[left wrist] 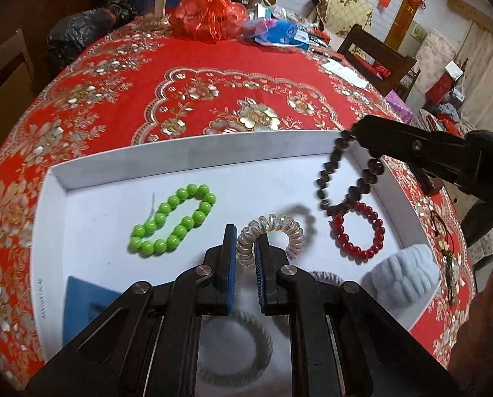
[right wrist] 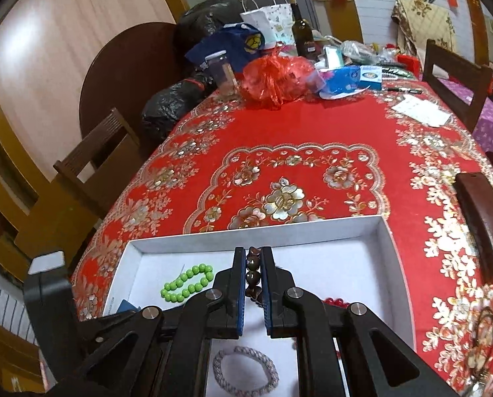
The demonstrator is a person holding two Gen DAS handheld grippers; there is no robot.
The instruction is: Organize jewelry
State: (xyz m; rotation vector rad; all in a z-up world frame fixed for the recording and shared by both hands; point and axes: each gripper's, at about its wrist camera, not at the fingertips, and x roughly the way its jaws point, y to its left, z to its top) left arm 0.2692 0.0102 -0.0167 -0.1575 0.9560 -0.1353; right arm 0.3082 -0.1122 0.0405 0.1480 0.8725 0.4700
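A white tray (left wrist: 180,145) on the red tablecloth holds a green bead bracelet (left wrist: 175,223), a red bead bracelet (left wrist: 358,231), a clear spiral hair tie (left wrist: 272,231) and a grey braided band (right wrist: 246,370). My left gripper (left wrist: 246,235) is shut on the spiral hair tie, low over the tray. My right gripper (right wrist: 253,254) is shut on a dark brown bead bracelet (right wrist: 253,276); in the left wrist view that bracelet (left wrist: 342,182) hangs from it above the tray's right side, just over the red bracelet.
A pale blue fluffy scrunchie (left wrist: 405,274) lies on the tray's right rim. A blue card (left wrist: 87,301) lies in the tray's near left corner. A dark brown case (right wrist: 481,221) and a corded pendant (right wrist: 481,340) lie right of the tray. Bags, a jar and a bottle crowd the far edge.
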